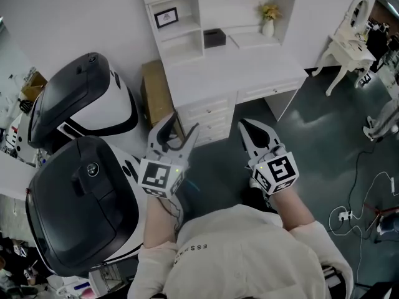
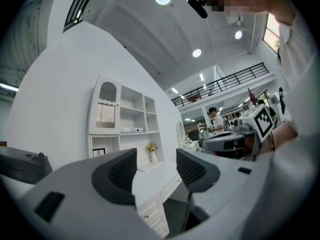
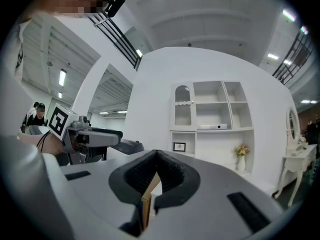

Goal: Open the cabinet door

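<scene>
A white desk (image 1: 243,72) with a shelf hutch stands against the wall ahead of me. The hutch's small arched cabinet door (image 2: 106,112) is at its upper left, closed, also seen as the cabinet door (image 3: 183,107) in the right gripper view. Both grippers are held level, well short of the desk, over the dark floor. My left gripper (image 1: 181,129) is open with nothing between its pads (image 2: 122,170). My right gripper (image 1: 244,127) is shut, its tips meeting on nothing. The right gripper's pads (image 3: 172,170) touch at the front.
Two large black-and-white machines (image 1: 84,101) (image 1: 75,207) crowd the left side. A brown cardboard box (image 1: 156,92) leans beside the desk drawers (image 1: 209,120). A white dressing table (image 1: 349,45) stands at the right, with cables (image 1: 365,198) on the floor. A flower vase (image 1: 268,18) sits in the hutch.
</scene>
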`<state>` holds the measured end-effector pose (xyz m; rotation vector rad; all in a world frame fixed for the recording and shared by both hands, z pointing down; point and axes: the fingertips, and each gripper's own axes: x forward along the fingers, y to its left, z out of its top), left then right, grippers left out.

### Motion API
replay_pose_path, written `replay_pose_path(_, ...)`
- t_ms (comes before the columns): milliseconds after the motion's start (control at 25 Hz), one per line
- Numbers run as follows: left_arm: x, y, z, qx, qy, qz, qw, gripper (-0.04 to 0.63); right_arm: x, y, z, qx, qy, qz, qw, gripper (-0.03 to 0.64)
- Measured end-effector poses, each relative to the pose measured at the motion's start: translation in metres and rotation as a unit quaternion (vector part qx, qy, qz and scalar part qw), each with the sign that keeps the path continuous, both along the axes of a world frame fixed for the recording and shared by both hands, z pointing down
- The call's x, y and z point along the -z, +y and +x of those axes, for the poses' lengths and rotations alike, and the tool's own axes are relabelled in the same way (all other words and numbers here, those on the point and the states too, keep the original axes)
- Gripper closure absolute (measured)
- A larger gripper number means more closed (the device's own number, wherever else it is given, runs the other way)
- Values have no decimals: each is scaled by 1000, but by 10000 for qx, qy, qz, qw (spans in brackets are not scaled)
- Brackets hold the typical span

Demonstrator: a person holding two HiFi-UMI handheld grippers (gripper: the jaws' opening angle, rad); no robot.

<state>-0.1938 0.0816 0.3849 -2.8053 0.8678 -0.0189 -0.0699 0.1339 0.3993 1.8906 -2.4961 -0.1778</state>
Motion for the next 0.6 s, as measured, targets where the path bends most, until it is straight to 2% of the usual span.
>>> replay_pose_path(200,1,-39,30,462,-54,72,9989,368,-4,-50,36,443,182,84,9988,603)
replay_pose_path(400,-1,-89,81,1041,-152,-170,9943,368,-6,-104,92,788,318,-9,9964,603)
replay_pose_path(600,12,-141,139,1488,73,-95,9888,368,-7,-165,158,1183,141,-171,9927,603)
